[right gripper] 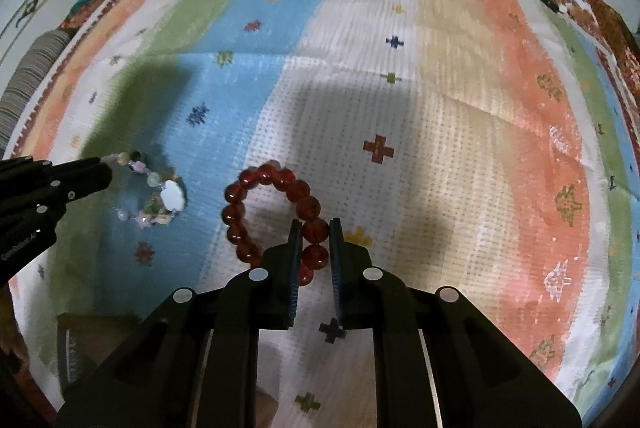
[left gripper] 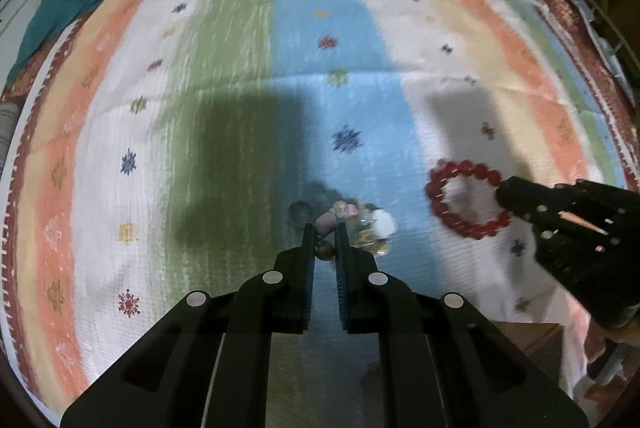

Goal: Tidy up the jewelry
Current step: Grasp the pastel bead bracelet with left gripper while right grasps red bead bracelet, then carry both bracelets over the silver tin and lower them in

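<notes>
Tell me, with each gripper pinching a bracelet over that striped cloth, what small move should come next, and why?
Probably lift both a little higher. The left gripper is shut on the pastel bead bracelet and the right gripper on the red bead bracelet, yet most of each loop seems to hang close to the striped cloth. No box or tray shows, so clearing the cloth comes first.

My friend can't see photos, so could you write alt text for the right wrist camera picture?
The right gripper, its black jaws shut on a red bead bracelet, points down at a striped woven blanket. At left, the left gripper pinches a pastel bead bracelet with a white oval stone.
</notes>
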Available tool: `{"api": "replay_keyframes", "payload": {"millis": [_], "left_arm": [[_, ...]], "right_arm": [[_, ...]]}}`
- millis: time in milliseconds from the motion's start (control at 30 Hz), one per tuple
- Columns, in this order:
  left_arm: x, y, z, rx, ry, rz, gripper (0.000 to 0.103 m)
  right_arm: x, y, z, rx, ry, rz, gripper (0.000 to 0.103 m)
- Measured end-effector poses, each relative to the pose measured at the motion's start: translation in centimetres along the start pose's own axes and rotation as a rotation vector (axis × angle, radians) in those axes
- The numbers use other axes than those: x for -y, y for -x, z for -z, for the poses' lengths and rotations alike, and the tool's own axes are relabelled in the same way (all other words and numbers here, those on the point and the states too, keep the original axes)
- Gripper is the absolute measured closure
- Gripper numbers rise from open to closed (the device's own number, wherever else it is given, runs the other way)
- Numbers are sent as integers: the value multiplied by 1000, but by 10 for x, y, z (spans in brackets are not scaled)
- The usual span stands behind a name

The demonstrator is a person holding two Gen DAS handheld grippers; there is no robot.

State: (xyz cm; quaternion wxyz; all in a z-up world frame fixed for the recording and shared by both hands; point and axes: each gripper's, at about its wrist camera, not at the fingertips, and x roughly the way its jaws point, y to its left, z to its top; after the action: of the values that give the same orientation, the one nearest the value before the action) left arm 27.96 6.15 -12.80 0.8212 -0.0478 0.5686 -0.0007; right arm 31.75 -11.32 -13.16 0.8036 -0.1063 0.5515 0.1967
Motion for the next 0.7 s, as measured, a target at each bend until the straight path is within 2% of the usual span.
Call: {"api": "replay_keyframes", "payload": {"millis": [400, 700], "left_arm": [[24, 20, -4, 44, -34, 58, 94], [30, 40, 1, 82, -38, 65, 94]], "right_arm": [[-6, 25, 5, 52, -3, -27, 89], [-10, 38, 12, 74, 0, -33, 89]]}}
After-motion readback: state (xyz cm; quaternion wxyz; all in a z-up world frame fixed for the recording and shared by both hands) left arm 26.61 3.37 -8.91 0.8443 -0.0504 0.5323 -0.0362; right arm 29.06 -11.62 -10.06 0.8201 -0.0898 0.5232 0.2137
